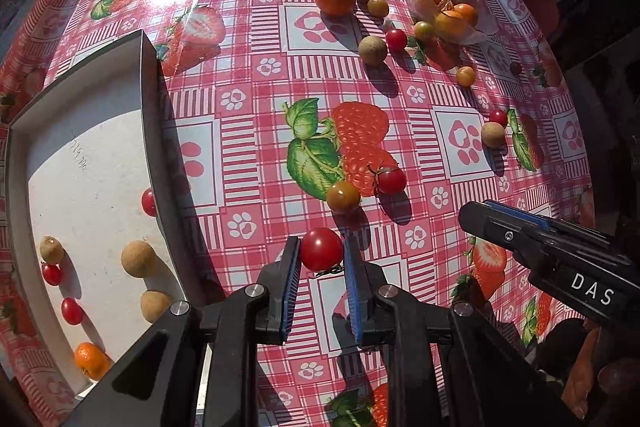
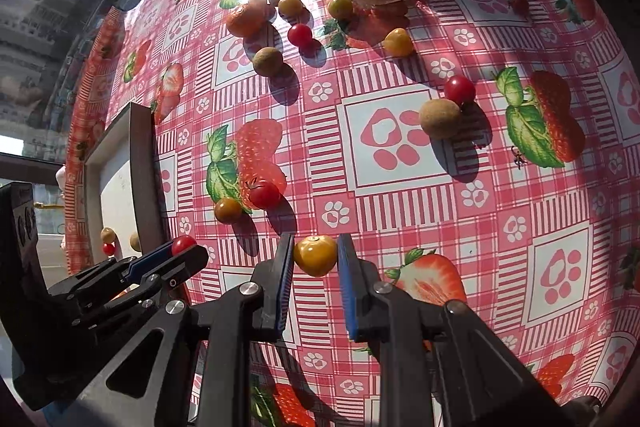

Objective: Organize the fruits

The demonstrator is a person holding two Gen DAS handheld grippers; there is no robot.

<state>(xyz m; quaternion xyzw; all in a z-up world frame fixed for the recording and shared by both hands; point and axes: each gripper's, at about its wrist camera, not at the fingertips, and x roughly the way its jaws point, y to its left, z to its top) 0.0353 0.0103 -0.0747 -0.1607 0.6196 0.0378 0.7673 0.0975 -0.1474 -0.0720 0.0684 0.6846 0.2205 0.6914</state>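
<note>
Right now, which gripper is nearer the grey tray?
Left. The left gripper, shut on a red cherry tomato, sits right beside the grey tray at its near corner. The right gripper, holding a yellow tomato, is farther out over the tablecloth.
</note>
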